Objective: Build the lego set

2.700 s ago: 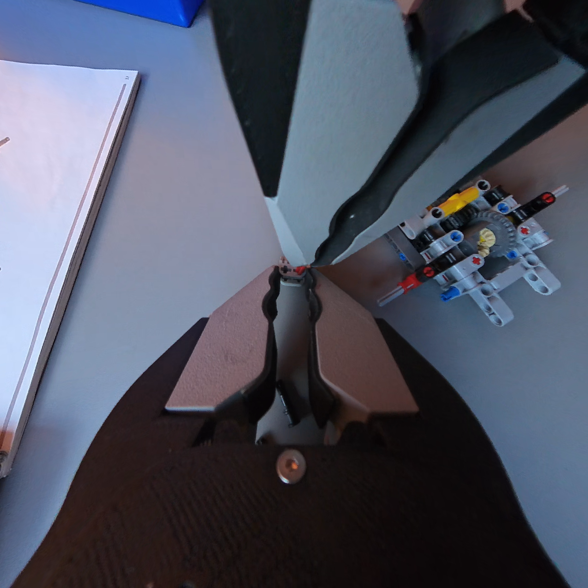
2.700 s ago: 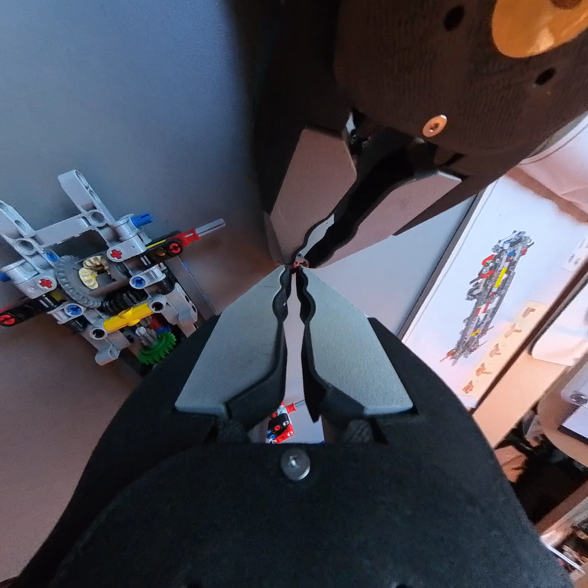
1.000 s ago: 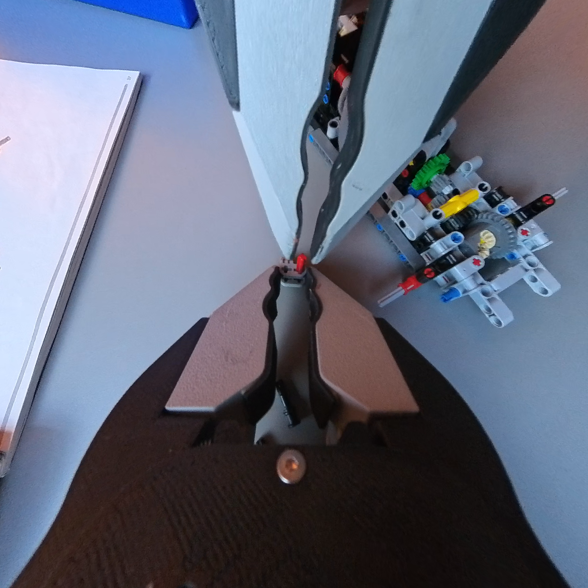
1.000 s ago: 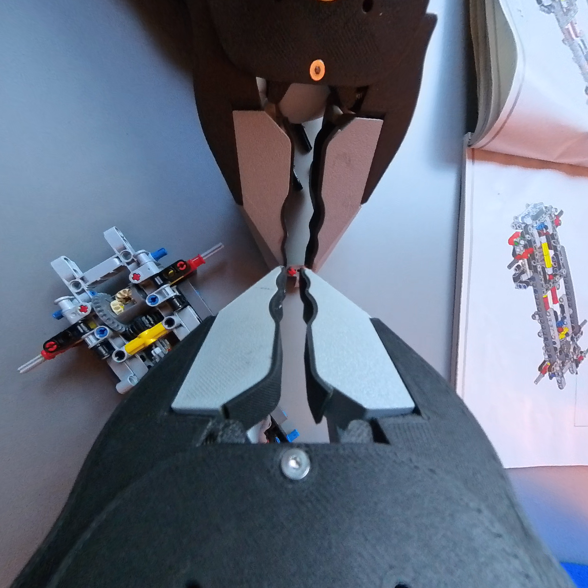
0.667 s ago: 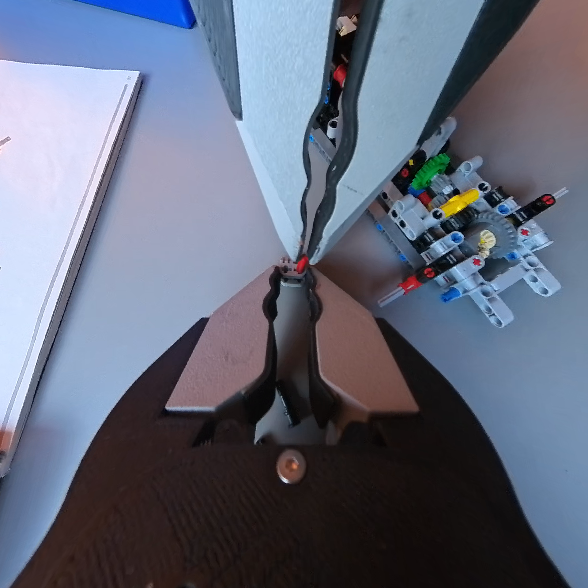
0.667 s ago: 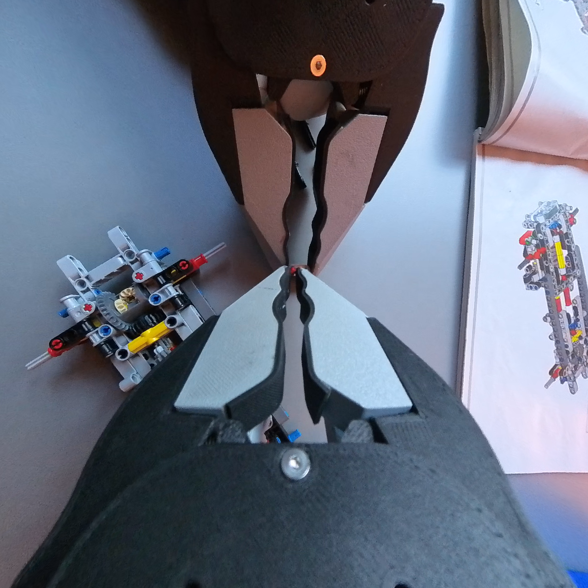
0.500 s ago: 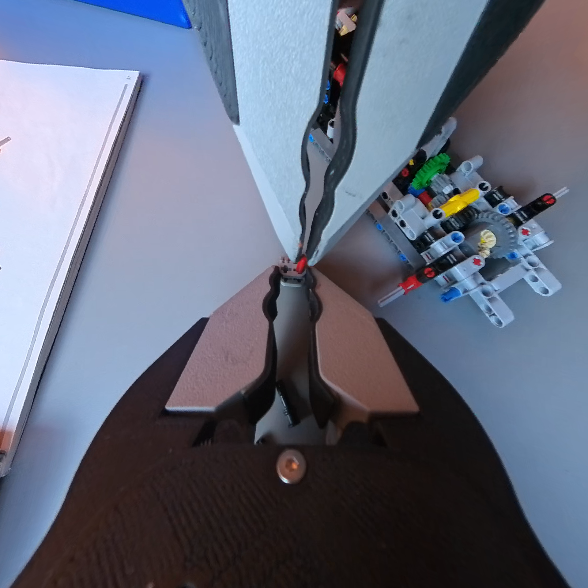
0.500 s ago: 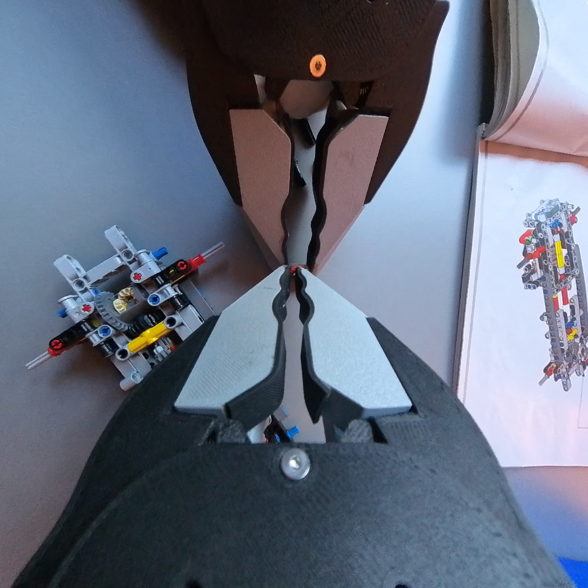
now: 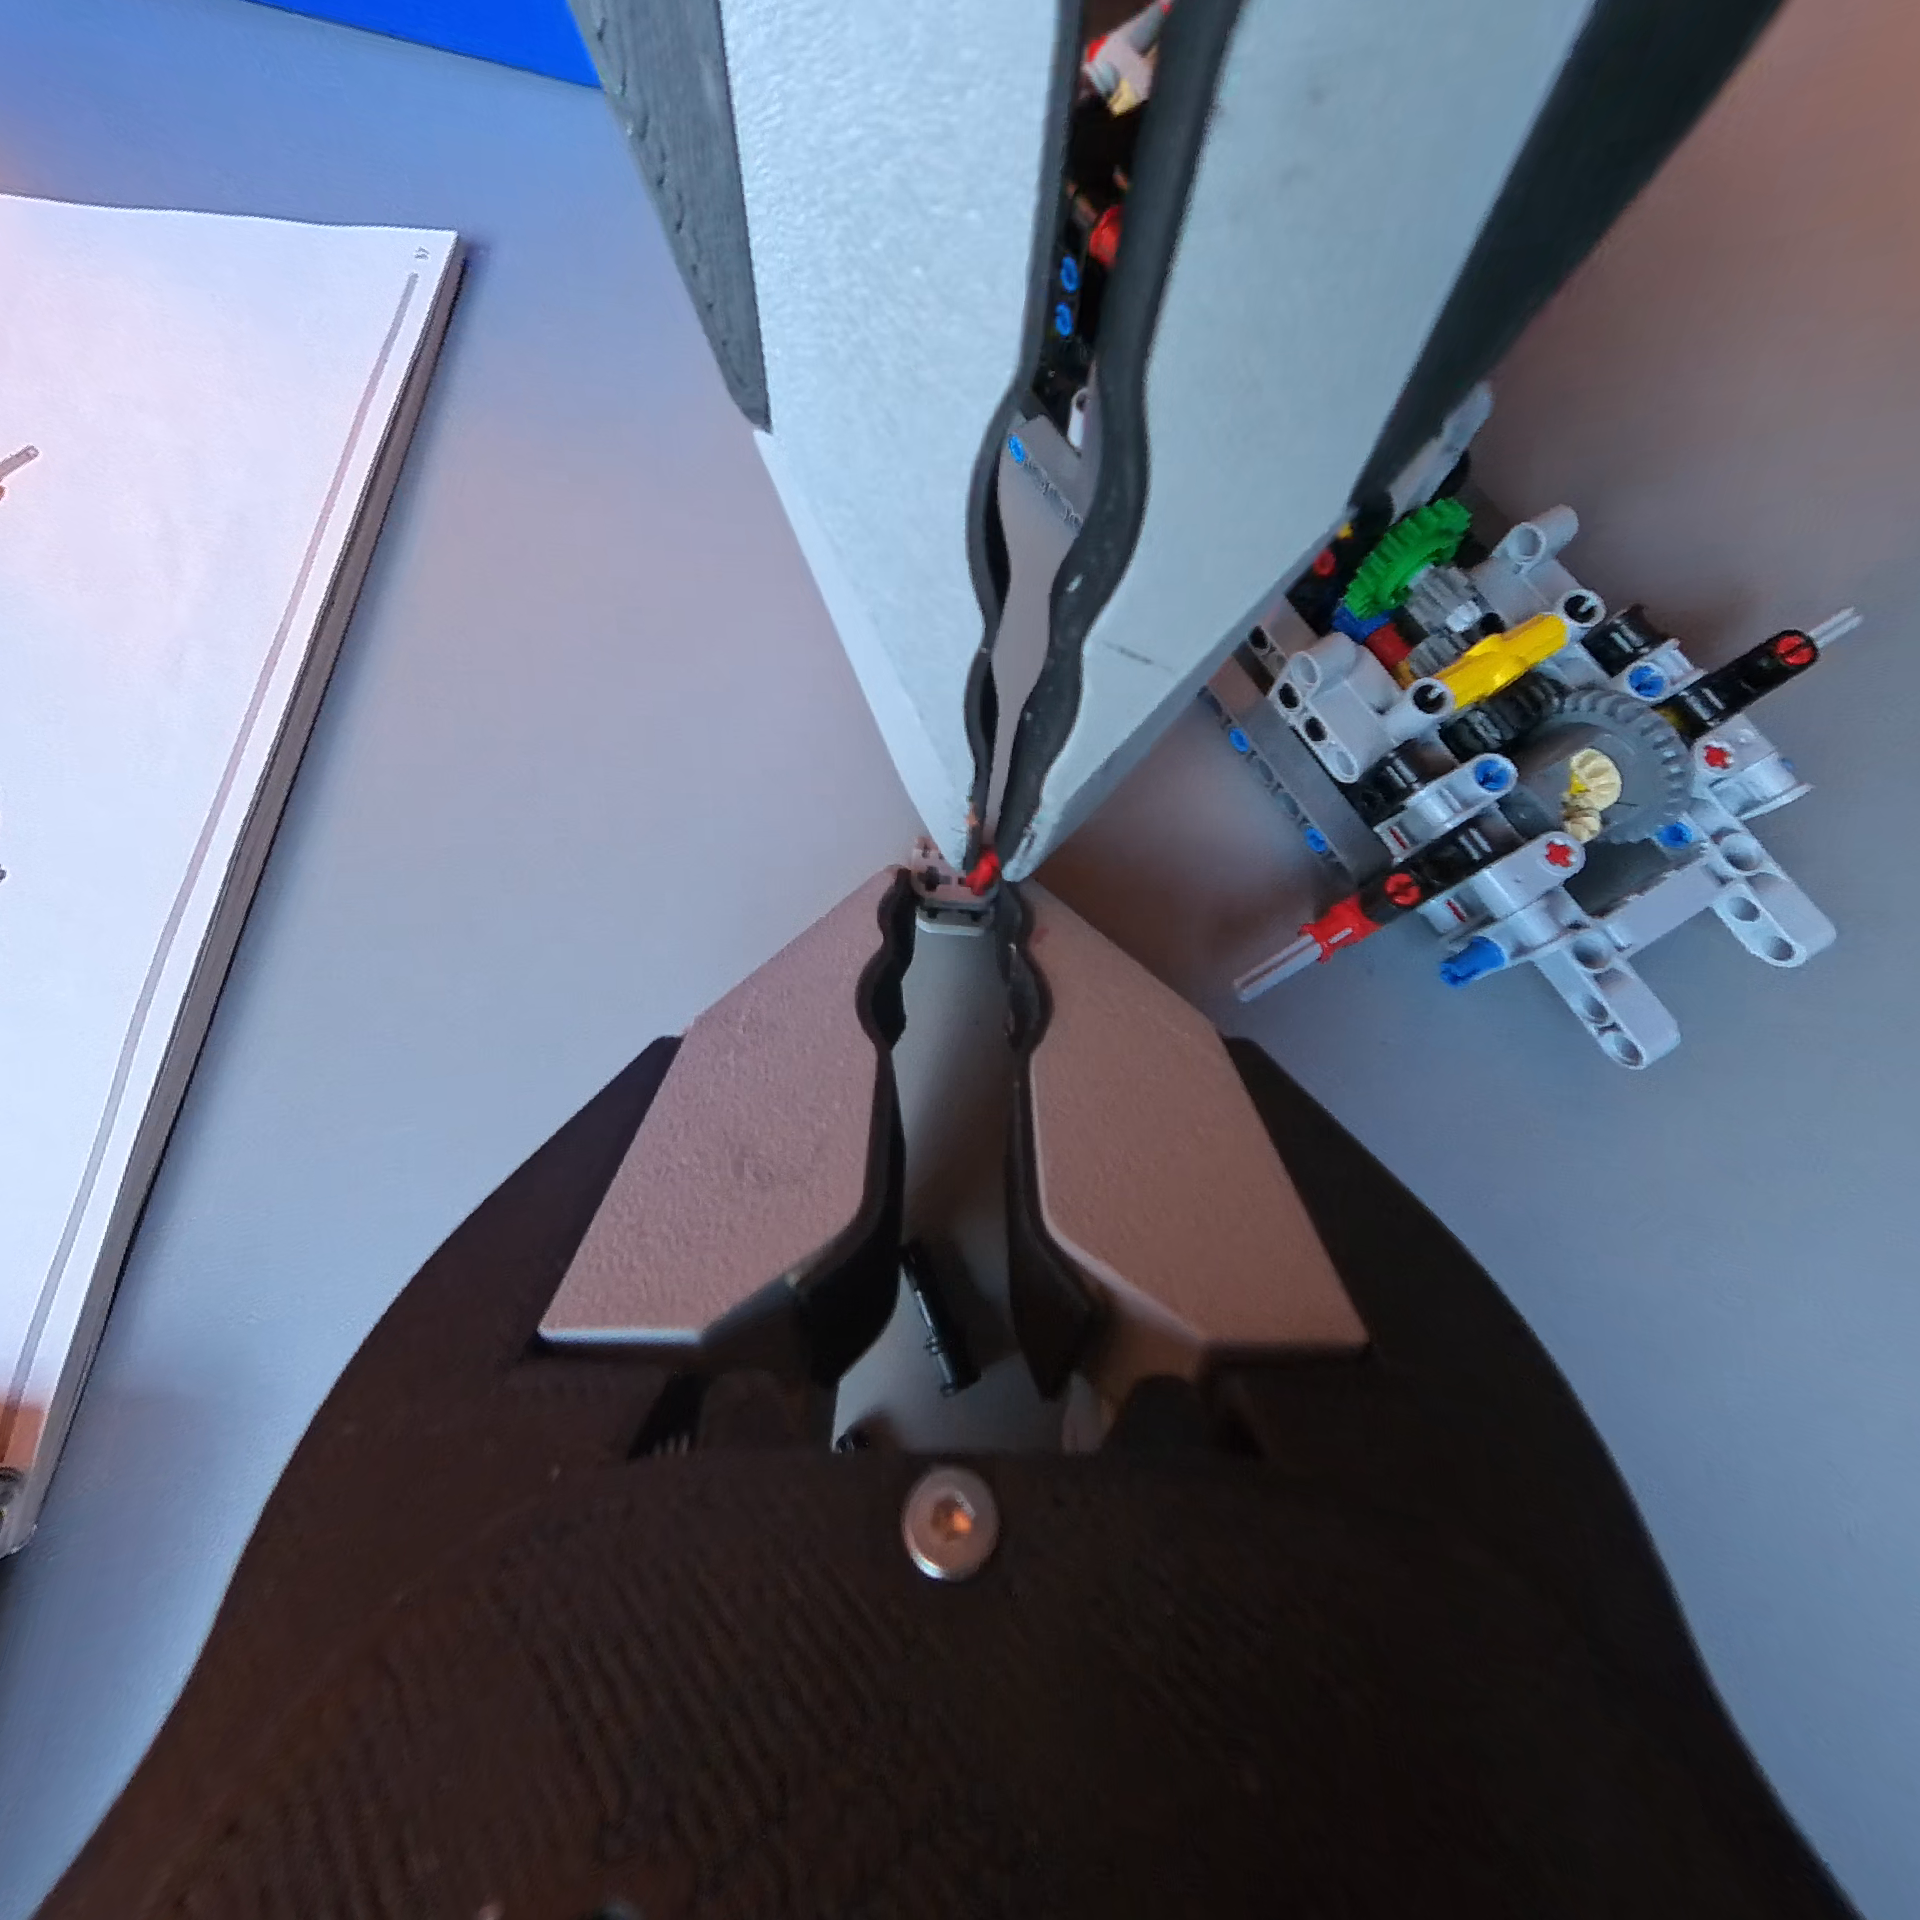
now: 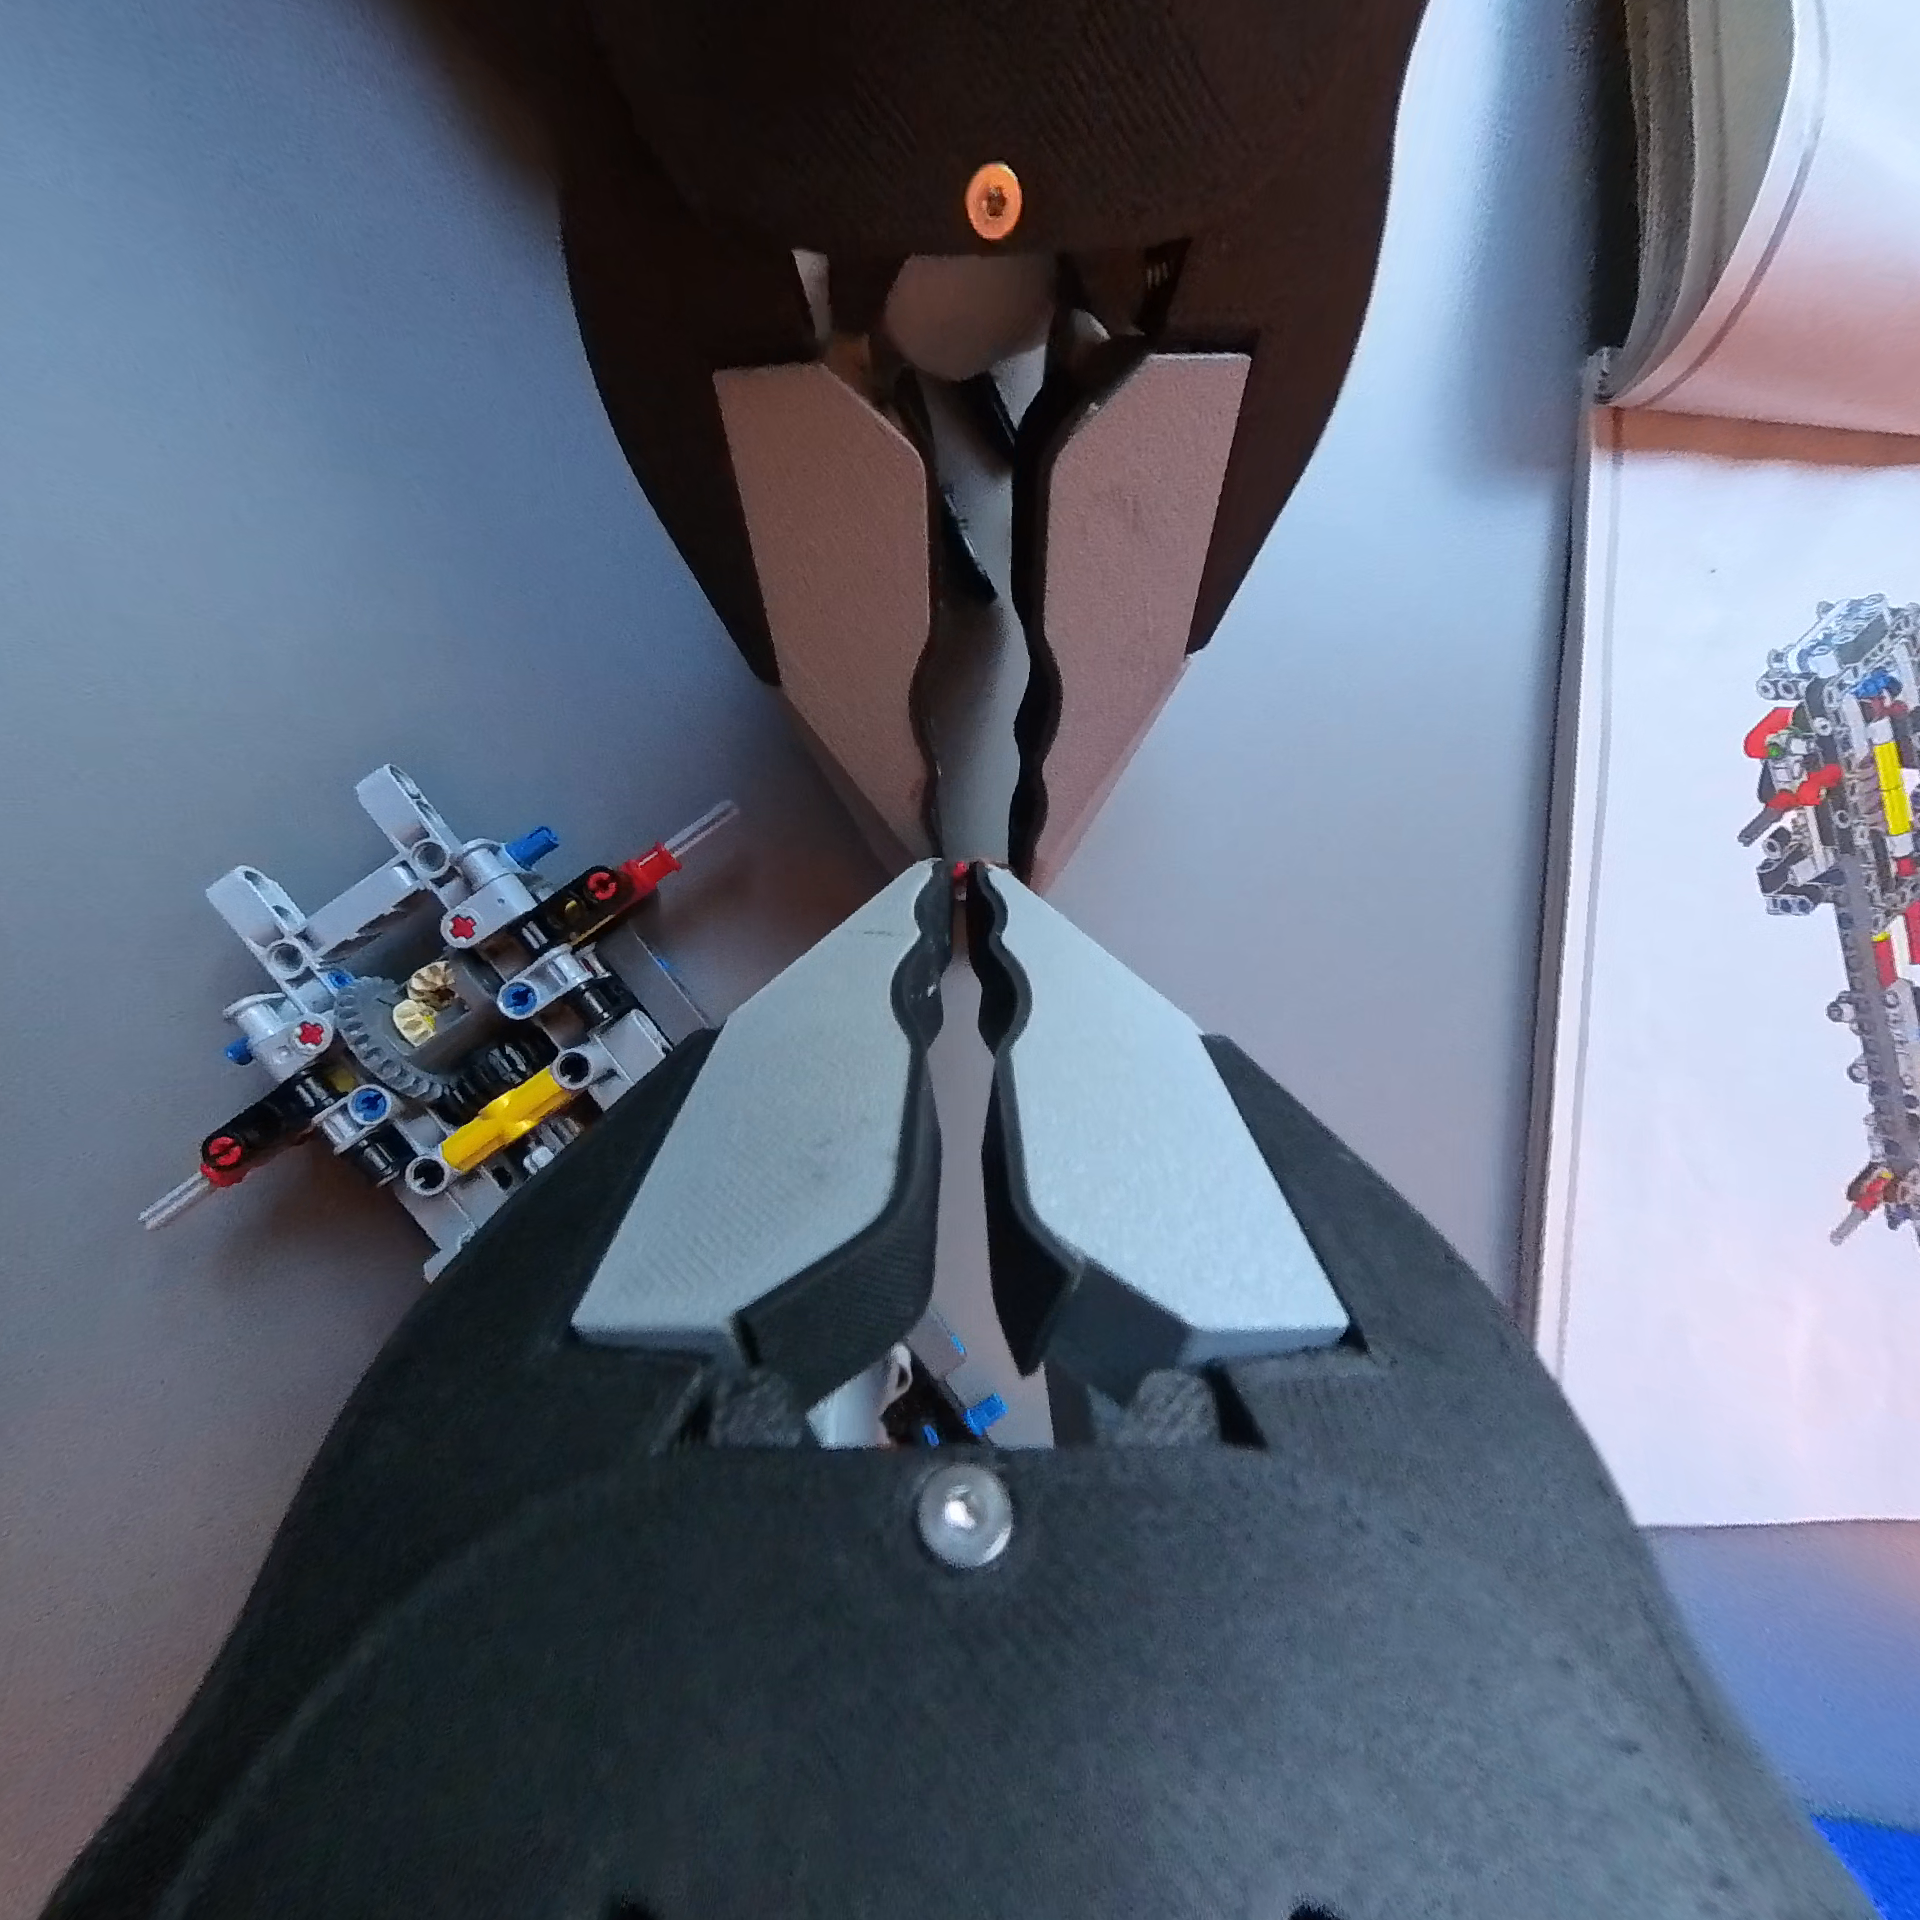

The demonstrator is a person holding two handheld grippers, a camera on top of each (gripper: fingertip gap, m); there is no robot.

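Surface: a smooth, matte grey tabletop (image 9: 582, 665) fills everything beneath me.
Light: cool bluish on the grey to my left, warmer brownish patches (image 9: 1714, 343) on my right.
Furniture: I can make out only this tabletop.

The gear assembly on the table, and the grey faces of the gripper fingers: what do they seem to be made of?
The gear assembly looks like moulded hard plastic, glossy, in solid colours with crisp holes and teeth. The grey faces of the right gripper's fingers appear to be matte printed plastic with a fine grainy texture. Their wavy black inner pads may be rubber or a softer plastic; the look leaves this open.
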